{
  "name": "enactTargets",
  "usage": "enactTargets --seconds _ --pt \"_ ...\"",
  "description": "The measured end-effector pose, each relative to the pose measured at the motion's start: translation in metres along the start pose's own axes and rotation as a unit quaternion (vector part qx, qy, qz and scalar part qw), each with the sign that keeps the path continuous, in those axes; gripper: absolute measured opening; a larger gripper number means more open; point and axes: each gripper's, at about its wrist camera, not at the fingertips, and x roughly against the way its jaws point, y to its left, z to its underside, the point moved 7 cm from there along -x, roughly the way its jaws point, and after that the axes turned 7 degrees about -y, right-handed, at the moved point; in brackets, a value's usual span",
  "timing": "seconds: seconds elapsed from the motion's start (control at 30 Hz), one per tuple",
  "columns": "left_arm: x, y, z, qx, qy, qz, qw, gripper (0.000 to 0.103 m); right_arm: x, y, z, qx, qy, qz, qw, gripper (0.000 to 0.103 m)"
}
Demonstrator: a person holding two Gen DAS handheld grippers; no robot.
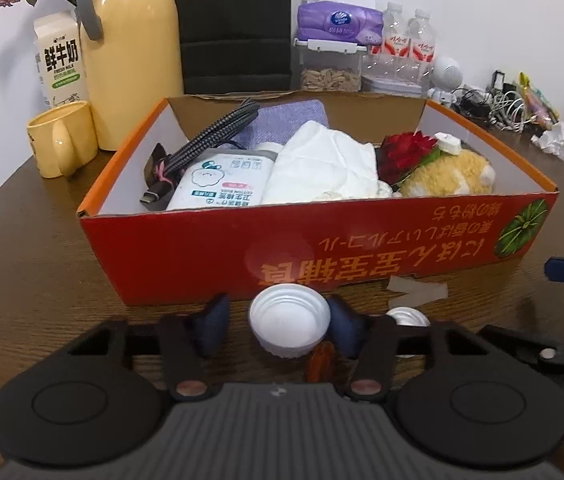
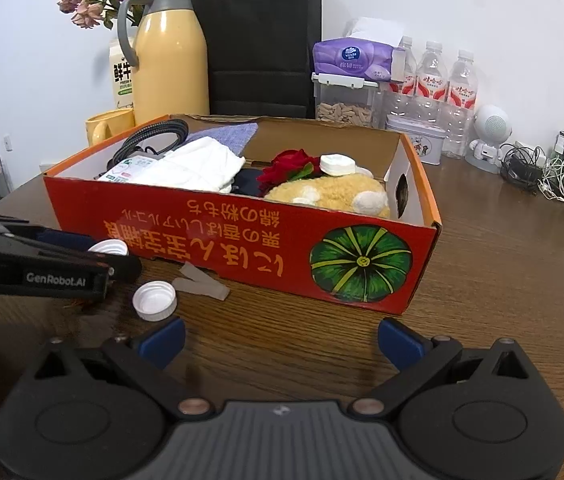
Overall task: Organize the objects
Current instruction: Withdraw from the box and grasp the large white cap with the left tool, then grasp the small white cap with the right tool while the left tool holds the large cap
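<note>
A white bottle cap (image 1: pixel 289 322) lies open side up on the wooden table, between the blue pads of my left gripper (image 1: pixel 280 322). The right pad touches it, while a strip of table shows beside the left pad. The right wrist view shows this cap (image 2: pixel 108 247) from the side. A second white cap (image 1: pixel 407 316) (image 2: pixel 154 300) lies just to its right, next to a clear plastic scrap (image 2: pixel 202 282). A small reddish-brown piece (image 1: pixel 321 364) sits under the left gripper. My right gripper (image 2: pixel 282 340) hovers open over bare table before the orange box (image 1: pixel 202 256) (image 2: pixel 242 232).
The box holds a braided cable (image 1: pixel 218 132), a swab pack (image 1: pixel 222 180), white cloth, a red rose and a plush toy (image 1: pixel 449 176). Behind it stand a yellow flask (image 1: pixel 134 52), a mug (image 1: pixel 62 144), a milk carton, tissues and water bottles. Tangled cables (image 2: pixel 553 176) lie far right.
</note>
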Motion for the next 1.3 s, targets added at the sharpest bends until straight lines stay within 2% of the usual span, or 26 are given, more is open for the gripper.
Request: enactTargets --seconds 0.17,0.57,0.77,0.9,0.97,1.07,1.13,1.2,1.3 --pt "0.003 -0.001 0.000 0.003 -0.007 0.010 0.9999 0.041 -0.002 0.000 0.001 0.000 0.002 0.002 1.000 0.103" --pt "0.029 0.010 -0.009 0.019 -0.057 0.004 0.9982 0.041 -0.005 -0.001 0.003 0.000 0.002 0.010 1.000 0.103" --pt "0.043 0.027 -0.004 0.031 -0.067 -0.012 0.9972 0.041 0.000 0.004 0.001 0.011 -0.013 0.009 1.000 0.103" --pt "0.050 0.042 0.000 0.044 -0.070 -0.021 0.9964 0.041 0.006 0.016 -0.001 0.019 -0.027 -0.010 0.999 0.101" --pt "0.053 0.050 0.003 0.051 -0.071 -0.027 0.9958 0.041 0.008 0.025 -0.001 0.024 -0.031 -0.024 0.999 0.096" --pt "0.056 0.060 0.006 0.059 -0.070 -0.033 0.9953 0.041 0.008 0.039 -0.001 0.032 -0.026 -0.045 0.998 0.084" --pt "0.058 0.065 0.007 0.064 -0.071 -0.034 0.9948 0.041 0.006 0.048 -0.001 0.037 -0.020 -0.057 0.998 0.067" --pt "0.061 0.069 0.007 0.068 -0.074 -0.033 0.9944 0.041 0.002 0.057 -0.001 0.038 -0.013 -0.066 0.997 0.056" --pt "0.062 0.070 0.007 0.072 -0.077 -0.026 0.9941 0.041 -0.003 0.066 -0.003 0.033 -0.005 -0.080 0.996 0.049"
